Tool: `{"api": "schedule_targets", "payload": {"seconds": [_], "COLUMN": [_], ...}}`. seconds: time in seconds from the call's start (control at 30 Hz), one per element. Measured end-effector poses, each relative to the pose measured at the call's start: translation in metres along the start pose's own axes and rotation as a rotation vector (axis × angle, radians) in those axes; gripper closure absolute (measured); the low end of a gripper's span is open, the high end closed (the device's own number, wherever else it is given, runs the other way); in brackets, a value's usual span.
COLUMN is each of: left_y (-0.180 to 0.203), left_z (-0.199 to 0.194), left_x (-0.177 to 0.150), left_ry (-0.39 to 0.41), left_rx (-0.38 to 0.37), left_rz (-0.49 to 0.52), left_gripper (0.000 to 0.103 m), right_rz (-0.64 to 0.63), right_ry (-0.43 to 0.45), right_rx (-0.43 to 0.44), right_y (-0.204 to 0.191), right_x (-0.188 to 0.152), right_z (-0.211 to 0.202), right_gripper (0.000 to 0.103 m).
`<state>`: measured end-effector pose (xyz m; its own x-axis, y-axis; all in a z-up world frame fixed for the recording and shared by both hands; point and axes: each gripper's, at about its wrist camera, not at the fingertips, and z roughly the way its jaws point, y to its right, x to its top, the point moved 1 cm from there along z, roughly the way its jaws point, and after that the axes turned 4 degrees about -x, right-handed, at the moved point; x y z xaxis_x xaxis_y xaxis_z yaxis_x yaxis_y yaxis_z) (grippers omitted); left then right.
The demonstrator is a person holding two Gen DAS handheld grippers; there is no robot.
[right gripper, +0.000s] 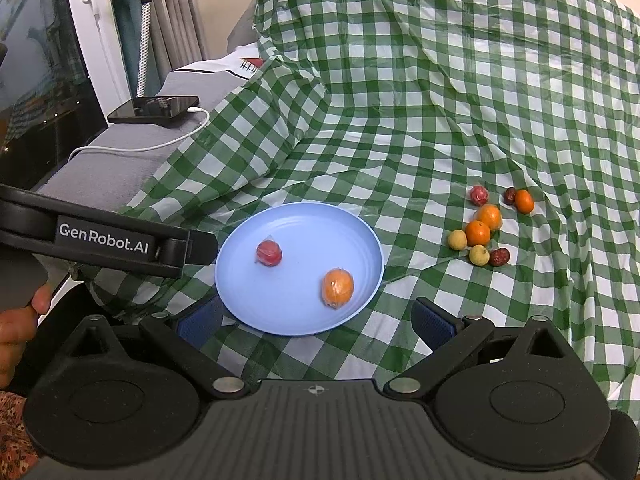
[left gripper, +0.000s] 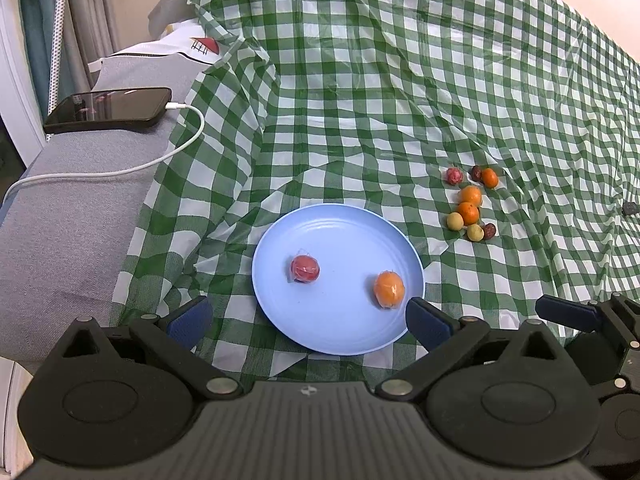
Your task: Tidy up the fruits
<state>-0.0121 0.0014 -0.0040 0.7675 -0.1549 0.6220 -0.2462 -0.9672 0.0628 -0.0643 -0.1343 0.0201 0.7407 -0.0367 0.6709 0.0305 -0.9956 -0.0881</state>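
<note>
A light blue plate (left gripper: pixel 340 236) sits on a green & white checked cloth (left gripper: pixel 360 100). The cloth is wrinkly and covers something soft like a bed or sofa, can't tell which.

2 fruits are on the plate, both in clear wrap. A red fruit (left gripper: pixel 305 269) is on the left part of the plate. An orange fruit (left gripper: pixel 389 289) is on the right part, near the rim. They're apart, not touching.

More fruits lie in a small bunch on the cloth (right gripper: pixel 400 120), to the right of the plate (right gripper: pixel 296 220) and a bit further back. There's a small red one (right gripper: pixel 479 195), a dark red one (right gripper: pixel 509 195) touching a little orange one (right gripper: pixel 524 201), 2 bigger orange ones (right gripper: pixel 478 233) close together, 2 pale yellow ones (right gripper: pixel 457 239) and 1 more dark red one (right gripper: pixel 499 257) just beside a yellow one.

The left gripper (left gripper: pixel 308 320) hangs over the near edge of the plate. Its blue pads are spread wide w/ nothing between them. The right pad is just beside the orange fruit, not on it.

The right gripper (right gripper: pixel 318 322) is wide too, nothing in it, also at the near edge of the plate. It shows at the right edge of the left cam.

On the left, a black phone (left gripper: pixel 110 109) lies on a grey cushion (left gripper: pixel 72 220), w/ a white cable (left gripper: pixel 120 168) plugged in.
</note>
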Motion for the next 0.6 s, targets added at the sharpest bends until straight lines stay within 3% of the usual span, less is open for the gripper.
{"api": "schedule_targets", "payload": {"seconds": [0.6], "left_y": [-0.0005], "left_z": [0.0018], "left_x": [0.0056], "left_ry": [0.000], "left_rx": [0.001], "left_rz": [-0.006], "left_gripper": [0.001], "right_rz": [0.006], "right_ry": [-0.004], "right_rx": [-0.002], "right_y": [0.0030], "right_x": [0.0030], "right_z": [0.0025], "right_gripper": [0.003]}}
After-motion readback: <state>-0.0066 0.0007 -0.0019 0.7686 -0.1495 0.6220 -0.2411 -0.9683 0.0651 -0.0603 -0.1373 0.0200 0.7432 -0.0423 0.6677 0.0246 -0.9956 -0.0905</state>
